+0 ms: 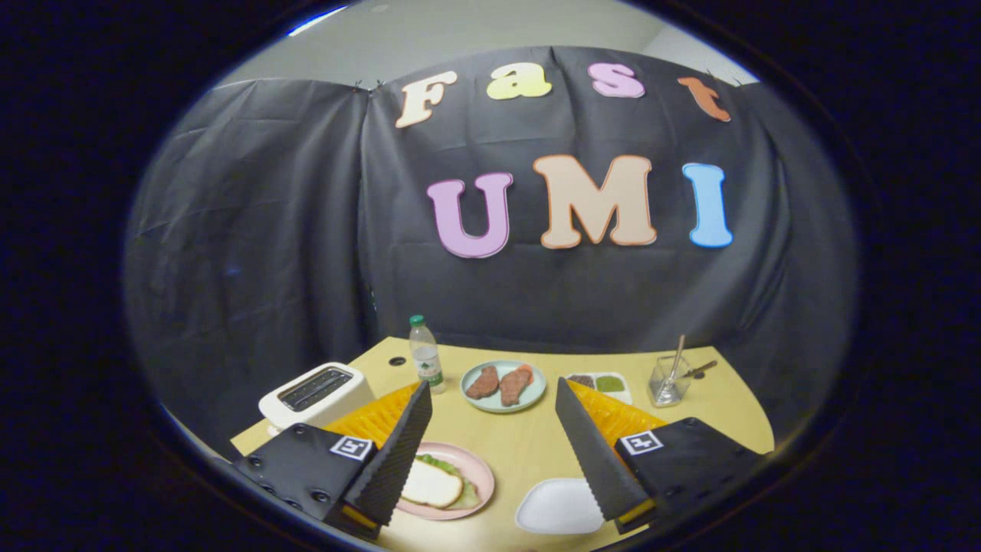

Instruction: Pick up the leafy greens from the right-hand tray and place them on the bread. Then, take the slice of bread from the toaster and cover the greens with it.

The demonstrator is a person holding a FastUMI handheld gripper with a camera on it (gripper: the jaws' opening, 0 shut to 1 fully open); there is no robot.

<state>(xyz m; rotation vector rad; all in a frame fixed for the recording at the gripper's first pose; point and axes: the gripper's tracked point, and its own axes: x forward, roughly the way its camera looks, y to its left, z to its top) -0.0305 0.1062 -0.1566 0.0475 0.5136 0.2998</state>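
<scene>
Gripper (490, 452) agape above bare table (529, 445)

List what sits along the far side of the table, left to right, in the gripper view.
Toaster → water bottle → plate of meat → sauce tray → glass with utensils. The claw is open, nearer than all of them.

1x white 2-slot toaster (314, 393) | 1x clear plastic bottle w/ green cap (425, 355) | 3x plates: pale green round w/ 2 brown meat pcs (529, 399), pink round w/ 1 bread slice over greens (479, 469), white empty tray (559, 507) | 1x white 2-compartment dish (622, 389) | 1x clear glass w/ utensil (668, 381) | 2x gripper fingers, spread apart (502, 460)
</scene>
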